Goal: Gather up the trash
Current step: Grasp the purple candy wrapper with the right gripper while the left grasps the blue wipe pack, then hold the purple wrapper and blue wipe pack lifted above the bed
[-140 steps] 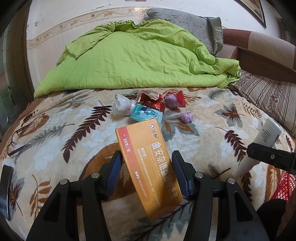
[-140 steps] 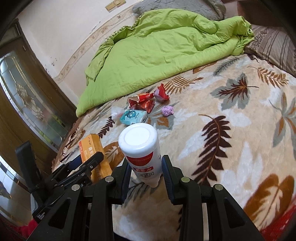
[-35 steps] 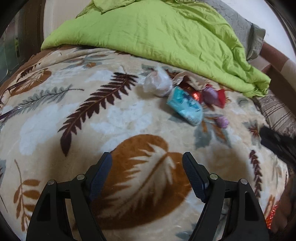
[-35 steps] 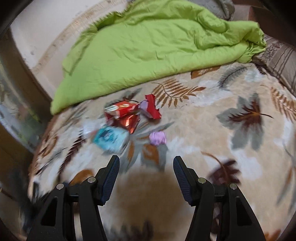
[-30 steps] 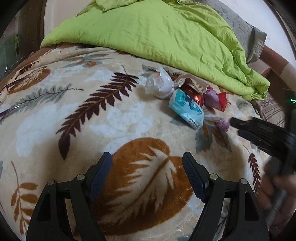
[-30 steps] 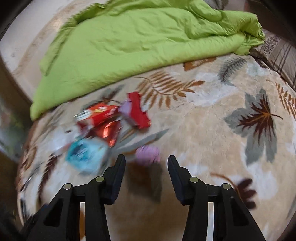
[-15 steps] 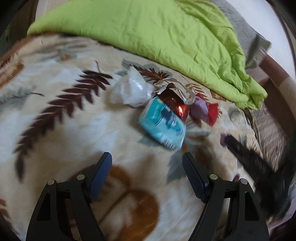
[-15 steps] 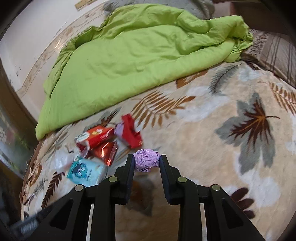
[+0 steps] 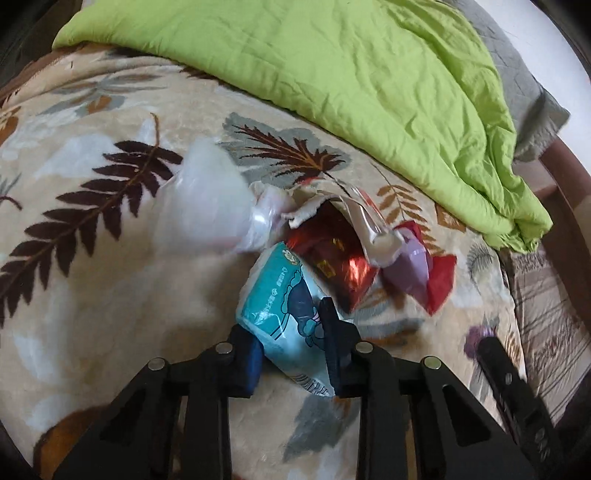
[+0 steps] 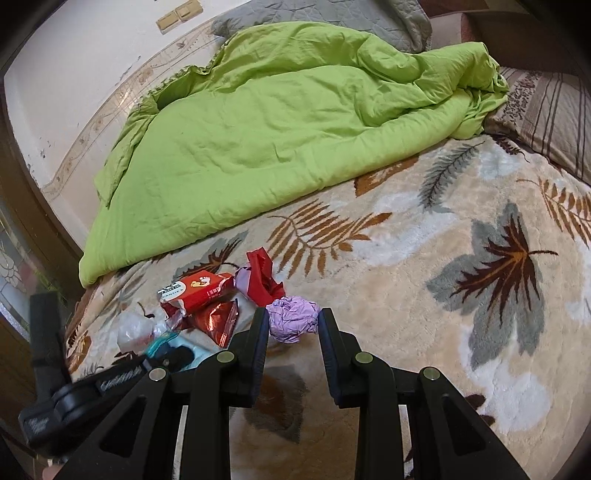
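Observation:
On the leaf-patterned blanket (image 9: pixel 110 295) lies a small heap of trash. My left gripper (image 9: pixel 290 343) is shut on a teal tissue packet (image 9: pixel 280 306) at the near edge of the heap. Behind the packet lie a white plastic bag (image 9: pixel 210 206), a red foil wrapper (image 9: pixel 332 258) and a lilac-and-red wrapper (image 9: pixel 424 273). My right gripper (image 10: pixel 291 332) is shut on a crumpled purple paper ball (image 10: pixel 293 319), which rests on the blanket beside a red snack packet (image 10: pixel 195 290). The left gripper (image 10: pixel 170 356) shows at the lower left of the right wrist view.
A rumpled green quilt (image 10: pixel 277 129) covers the far half of the bed. A striped pillow (image 10: pixel 546 110) lies at the right and a grey pillow (image 10: pixel 332 14) by the wall. A wooden door frame (image 10: pixel 22 229) stands at the left.
The orange box and white bottle held earlier are gone. My left gripper moved forward and shut on the teal packet. My right gripper stays shut on the purple ball.

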### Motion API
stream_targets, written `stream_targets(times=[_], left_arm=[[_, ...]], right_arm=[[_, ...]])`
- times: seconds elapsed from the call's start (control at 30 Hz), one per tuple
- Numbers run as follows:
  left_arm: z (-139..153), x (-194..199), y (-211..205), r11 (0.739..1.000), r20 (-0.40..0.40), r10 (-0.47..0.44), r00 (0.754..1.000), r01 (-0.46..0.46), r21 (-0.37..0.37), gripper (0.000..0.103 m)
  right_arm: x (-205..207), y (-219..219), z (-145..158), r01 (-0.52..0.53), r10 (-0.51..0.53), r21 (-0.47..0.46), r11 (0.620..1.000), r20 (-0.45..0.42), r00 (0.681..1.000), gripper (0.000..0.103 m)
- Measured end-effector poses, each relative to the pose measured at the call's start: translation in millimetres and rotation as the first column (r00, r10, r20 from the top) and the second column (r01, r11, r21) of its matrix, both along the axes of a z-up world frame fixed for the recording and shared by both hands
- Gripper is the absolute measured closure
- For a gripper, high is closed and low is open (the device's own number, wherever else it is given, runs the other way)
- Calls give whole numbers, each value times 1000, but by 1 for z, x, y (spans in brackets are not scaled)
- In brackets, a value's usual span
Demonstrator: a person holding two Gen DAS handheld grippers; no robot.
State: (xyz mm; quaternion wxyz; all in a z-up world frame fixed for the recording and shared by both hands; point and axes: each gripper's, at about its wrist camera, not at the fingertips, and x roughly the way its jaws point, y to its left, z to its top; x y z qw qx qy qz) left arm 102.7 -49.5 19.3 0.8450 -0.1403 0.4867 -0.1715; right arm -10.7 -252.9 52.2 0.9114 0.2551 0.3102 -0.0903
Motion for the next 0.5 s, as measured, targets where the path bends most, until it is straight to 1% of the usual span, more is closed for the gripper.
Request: stream_targets(times=[0.1,0.27,0.4,0.43,0.5], left_arm=[[8,-20,7,999,40,-45,998,44,22,81],[22,-53,27,994,105,-95,990,89,63,82],[36,-86,46,983,199,-141,970,114,143,82],[39,-95,51,979,225,-153,962,117,165,82],[42,-108,59,974,256,-164,953,115,197,82]], right_arm=[[0,6,-1,-21,21,-8,1000,-7,1000,73],[-5,29,0,-92,92,-36,995,-19,996,73],[-15,58,0,-180,178,-59,982,-39,983,73],[-23,67,-1,-216,214,-58,975,-41,976,73],[-35,79,-1,-253,250,-82,964,-50,967,73]])
